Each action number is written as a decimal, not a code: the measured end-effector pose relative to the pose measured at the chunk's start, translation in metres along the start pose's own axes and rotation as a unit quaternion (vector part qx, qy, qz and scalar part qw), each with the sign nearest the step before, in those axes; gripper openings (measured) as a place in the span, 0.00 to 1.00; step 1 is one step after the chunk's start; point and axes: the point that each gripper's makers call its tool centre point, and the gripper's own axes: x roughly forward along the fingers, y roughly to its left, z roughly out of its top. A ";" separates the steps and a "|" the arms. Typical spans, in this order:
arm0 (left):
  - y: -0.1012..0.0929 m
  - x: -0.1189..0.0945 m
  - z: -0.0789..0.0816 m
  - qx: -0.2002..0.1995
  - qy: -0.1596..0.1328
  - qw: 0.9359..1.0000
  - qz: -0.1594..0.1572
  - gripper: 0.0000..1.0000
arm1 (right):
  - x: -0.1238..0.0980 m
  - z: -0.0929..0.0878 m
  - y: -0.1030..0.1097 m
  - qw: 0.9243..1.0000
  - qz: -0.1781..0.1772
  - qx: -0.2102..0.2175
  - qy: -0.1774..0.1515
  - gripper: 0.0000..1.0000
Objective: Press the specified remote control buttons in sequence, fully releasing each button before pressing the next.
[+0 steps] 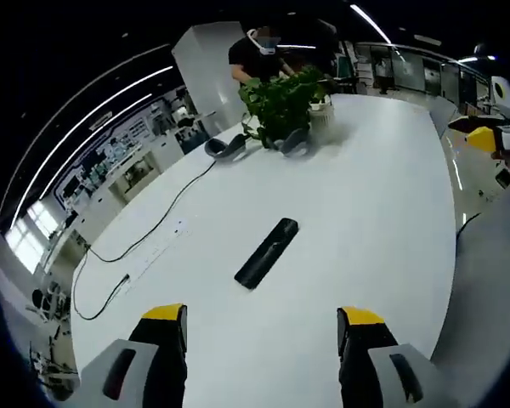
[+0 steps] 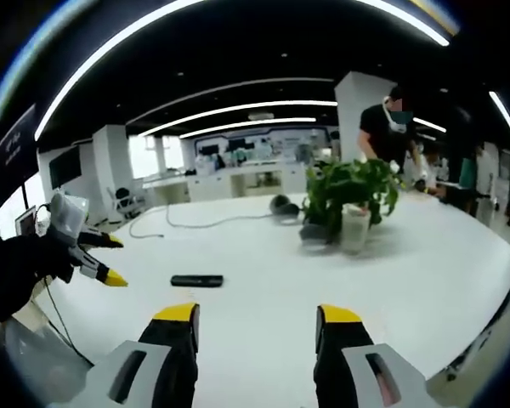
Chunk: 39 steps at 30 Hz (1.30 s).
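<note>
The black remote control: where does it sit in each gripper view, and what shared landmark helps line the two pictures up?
Left gripper view: the remote control lies diagonally on the white table, just above centre, ahead of the open jaws.
Right gripper view: the remote control lies flat, left of centre, beyond the left jaw tip.
Shared landmark: the potted plant stands farther back on the table.

**Grey tools, black jaws, yellow tips**

The left tool and right tool look alike: grey housings with dark oblong slots, black jaws, yellow-capped tips. A black glove covers the hand gripping the left tool.
</note>
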 end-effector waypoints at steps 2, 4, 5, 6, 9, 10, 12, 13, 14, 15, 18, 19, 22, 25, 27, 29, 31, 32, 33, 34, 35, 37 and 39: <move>-0.002 0.009 0.000 0.007 0.009 1.000 -0.013 0.74 | 0.001 -0.001 0.000 1.000 -0.001 -0.001 0.003 0.53; -0.002 0.020 0.002 0.019 0.015 0.999 -0.021 0.74 | 0.001 -0.002 0.000 1.000 -0.003 -0.002 0.006 0.53; -0.002 0.027 0.002 0.024 0.020 0.999 -0.029 0.74 | 0.001 -0.003 -0.001 1.000 -0.004 -0.003 0.008 0.52; -0.001 0.033 0.002 0.027 0.026 0.999 -0.034 0.74 | 0.002 -0.004 -0.001 1.000 -0.005 -0.004 0.011 0.52; 0.000 0.047 0.000 0.041 0.040 0.997 -0.046 0.74 | 0.003 -0.005 -0.001 1.000 -0.006 -0.005 0.017 0.53; 0.001 0.053 0.000 0.050 0.042 0.997 -0.051 0.74 | 0.003 -0.006 -0.001 1.000 -0.008 -0.007 0.018 0.53; 0.002 0.062 -0.001 0.053 0.051 0.995 -0.064 0.74 | 0.004 -0.006 -0.002 1.000 -0.009 -0.008 0.020 0.53; 0.002 0.066 -0.001 0.056 0.055 0.994 -0.069 0.74 | 0.004 -0.007 -0.002 1.000 -0.010 -0.008 0.022 0.53; 0.002 0.070 -0.002 0.061 0.061 0.993 -0.078 0.74 | 0.004 -0.008 -0.002 1.000 -0.011 -0.008 0.025 0.53; 0.002 0.073 -0.002 0.064 0.064 0.993 -0.082 0.74 | 0.004 -0.008 -0.002 1.000 -0.012 -0.009 0.026 0.52; 0.002 0.082 -0.002 0.070 0.072 0.990 -0.096 0.73 | 0.005 -0.009 -0.003 0.999 -0.014 -0.009 0.028 0.53; 0.001 0.086 -0.003 0.072 0.078 0.989 -0.104 0.71 | 0.005 -0.009 -0.003 0.999 -0.014 -0.010 0.029 0.53; -0.001 0.095 -0.005 0.076 0.087 0.986 -0.117 0.70 | 0.005 -0.010 -0.003 0.999 -0.013 -0.010 0.032 0.53; -0.003 0.104 -0.012 0.096 0.105 0.981 -0.134 0.69 | 0.005 -0.009 -0.004 0.999 -0.015 -0.008 0.031 0.53; -0.004 0.109 -0.016 0.105 0.115 0.977 -0.147 0.68 | 0.005 -0.010 -0.005 0.999 -0.017 -0.005 0.032 0.53; -0.002 0.115 -0.019 0.106 0.123 0.975 -0.151 0.68 | 0.005 -0.011 -0.006 0.999 -0.019 -0.004 0.034 0.53; 0.000 0.120 -0.022 0.106 0.131 0.973 -0.159 0.68 | 0.006 -0.011 -0.006 0.999 -0.018 -0.003 0.035 0.53; 0.001 0.122 -0.023 0.110 0.132 0.972 -0.160 0.68 | 0.006 -0.012 -0.006 0.999 -0.019 -0.005 0.038 0.53; 0.002 0.124 -0.025 0.116 0.135 0.971 -0.161 0.68 | 0.006 -0.013 -0.005 0.999 -0.019 -0.006 0.039 0.53; 0.003 0.127 -0.028 0.122 0.142 0.968 -0.165 0.68 | 0.006 -0.013 -0.005 0.999 -0.018 -0.007 0.040 0.53; 0.003 0.129 -0.030 0.126 0.144 0.967 -0.170 0.67 | 0.007 -0.013 -0.005 0.999 -0.018 -0.008 0.041 0.53; 0.002 0.133 -0.033 0.128 0.150 0.964 -0.179 0.67 | 0.007 -0.014 -0.004 0.999 -0.018 -0.010 0.044 0.52; 0.000 0.137 -0.035 0.130 0.153 0.962 -0.185 0.67 | 0.008 -0.015 -0.004 0.999 -0.018 -0.012 0.048 0.52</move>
